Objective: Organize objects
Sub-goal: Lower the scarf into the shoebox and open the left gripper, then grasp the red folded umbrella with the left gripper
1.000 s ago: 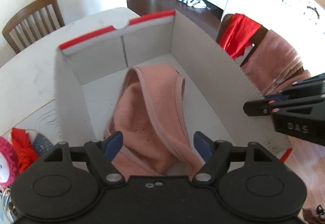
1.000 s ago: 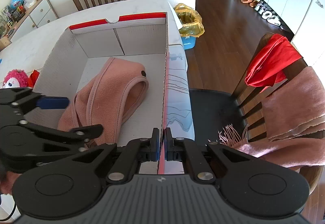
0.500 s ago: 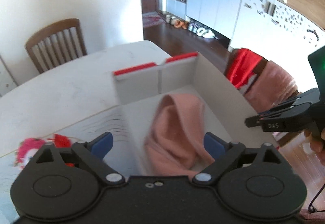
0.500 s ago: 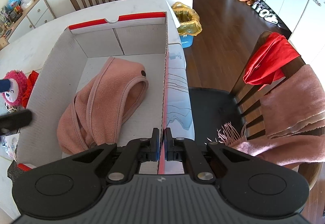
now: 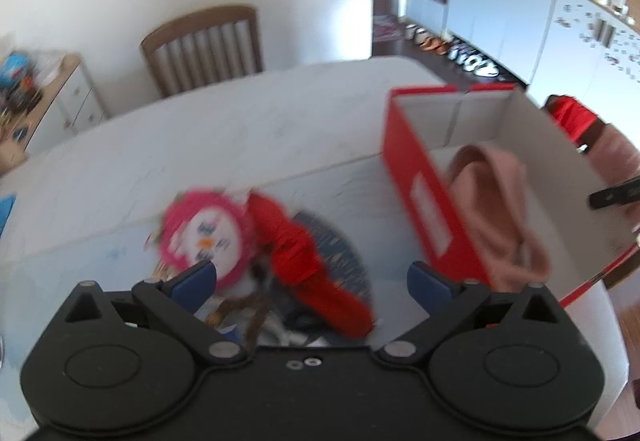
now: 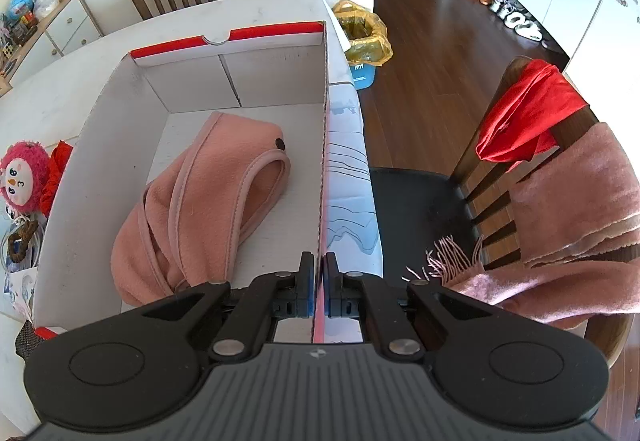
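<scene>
Black plastic and blue pads: the left gripper (image 5: 312,277) has its jaws spread wide and opening, with nothing gripped between them. It hangs tilted downward over a blurred heap on the table (image 5: 224,145) — a pink plush toy (image 5: 206,233) beside a red cloth (image 5: 308,261), with a dark patterned item under them. Bare tabletop stretches beyond the heap to the far edge, where a wooden chair (image 5: 204,45) stands.

The right gripper (image 6: 319,289) is pinched tight on the right-hand wall of the red box (image 6: 325,145), one pad inside, one outside, and it points steeply down along that wall. The box sits at the table's right edge, with only a narrow strip of printed mat (image 6: 348,181) between its wall and the drop to the floor. Inside it the pink garment (image 6: 200,209) lies folded toward the near left corner, leaving the far end of the box floor open. The plush toy sits just outside the box's left wall.

Past the table edge stands a second chair (image 6: 472,177) — a red cloth and a pink fringed scarf (image 6: 572,233) are draped over its back. A yellow-lined bin (image 6: 364,37) sits on the floor near the table's far corner.
</scene>
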Action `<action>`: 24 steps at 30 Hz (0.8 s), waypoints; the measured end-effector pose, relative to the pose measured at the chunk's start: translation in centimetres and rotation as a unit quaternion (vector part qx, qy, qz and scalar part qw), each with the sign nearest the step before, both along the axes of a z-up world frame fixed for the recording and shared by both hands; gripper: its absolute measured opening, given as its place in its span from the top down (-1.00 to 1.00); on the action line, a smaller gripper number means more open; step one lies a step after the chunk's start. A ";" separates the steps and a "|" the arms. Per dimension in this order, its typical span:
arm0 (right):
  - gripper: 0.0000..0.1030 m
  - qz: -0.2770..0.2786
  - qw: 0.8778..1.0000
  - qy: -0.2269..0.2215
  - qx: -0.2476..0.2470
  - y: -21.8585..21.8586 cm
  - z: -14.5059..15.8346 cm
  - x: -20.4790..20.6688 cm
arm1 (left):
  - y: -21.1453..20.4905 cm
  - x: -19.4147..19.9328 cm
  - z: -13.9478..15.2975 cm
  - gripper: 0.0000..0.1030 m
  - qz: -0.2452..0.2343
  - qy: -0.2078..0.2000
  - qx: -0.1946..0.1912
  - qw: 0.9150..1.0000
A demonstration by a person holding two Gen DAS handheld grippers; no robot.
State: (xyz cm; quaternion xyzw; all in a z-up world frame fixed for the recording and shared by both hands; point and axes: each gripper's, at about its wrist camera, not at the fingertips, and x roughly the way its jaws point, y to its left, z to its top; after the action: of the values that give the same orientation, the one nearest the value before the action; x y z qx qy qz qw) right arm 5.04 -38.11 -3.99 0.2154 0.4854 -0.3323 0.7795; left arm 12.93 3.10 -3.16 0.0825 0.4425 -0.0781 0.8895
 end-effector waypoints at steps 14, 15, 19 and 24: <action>0.93 -0.011 1.000 0.007 -0.003 0.0 0.1 0.4 | -1.1 1.7 -6.2 -0.94 0.022 0.035 0.025 0.999; 0.93 -0.012 1.000 0.007 -0.003 0.0 0.1 0.3 | -1.3 2.3 -6.5 -0.92 0.024 0.035 0.027 0.999; 0.93 -0.016 1.000 0.008 -0.003 0.0 0.1 0.4 | -2.0 4.4 -7.1 -0.91 0.035 0.029 0.042 0.998; 0.93 -0.017 1.000 0.011 -0.003 0.0 0.1 0.4 | -1.7 7.1 -8.3 -0.83 0.067 0.042 0.053 0.995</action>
State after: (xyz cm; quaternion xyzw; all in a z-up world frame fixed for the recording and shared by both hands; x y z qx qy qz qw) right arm 5.46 -38.13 -3.90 0.2177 0.4894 -0.3488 0.7690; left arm 19.98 1.37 -11.46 0.0964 0.4875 0.0022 0.8678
